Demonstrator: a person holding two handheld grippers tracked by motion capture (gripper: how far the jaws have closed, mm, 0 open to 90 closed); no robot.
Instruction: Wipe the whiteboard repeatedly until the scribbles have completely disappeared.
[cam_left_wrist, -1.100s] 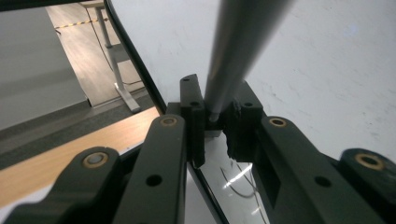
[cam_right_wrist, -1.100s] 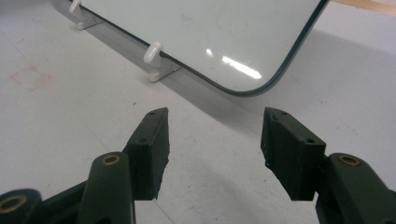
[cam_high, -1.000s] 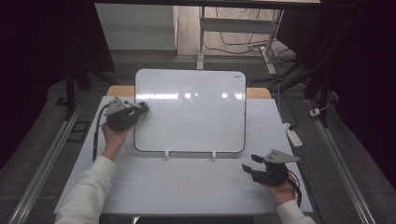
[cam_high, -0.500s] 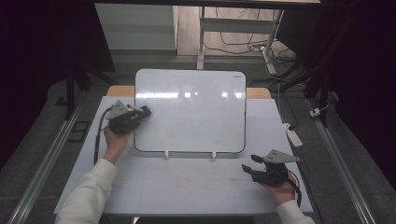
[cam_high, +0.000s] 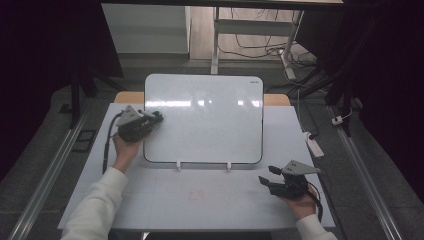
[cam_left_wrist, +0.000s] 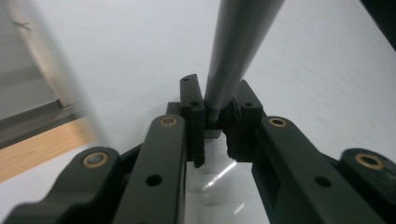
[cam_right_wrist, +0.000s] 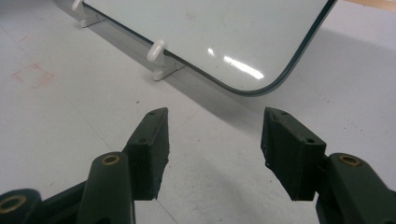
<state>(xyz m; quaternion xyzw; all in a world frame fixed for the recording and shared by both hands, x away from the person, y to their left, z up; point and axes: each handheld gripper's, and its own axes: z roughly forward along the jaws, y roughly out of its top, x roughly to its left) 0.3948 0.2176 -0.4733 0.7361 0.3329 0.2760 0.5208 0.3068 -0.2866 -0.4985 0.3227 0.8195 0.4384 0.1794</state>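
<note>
The left gripper (cam_left_wrist: 217, 116) clamped a grey marker (cam_left_wrist: 236, 46) over the whiteboard (cam_high: 205, 120), seemingly to write; the right gripper (cam_right_wrist: 212, 149) rested wide open, empty.

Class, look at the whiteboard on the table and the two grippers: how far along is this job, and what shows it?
Done: the left gripper is shut on a grey marker, held at the left edge of the whiteboard. In hand: the marker is over the board. Left: the board looks blank, so any writing has not begun. The right gripper rests open on the table beside the board's lower right corner.
</note>
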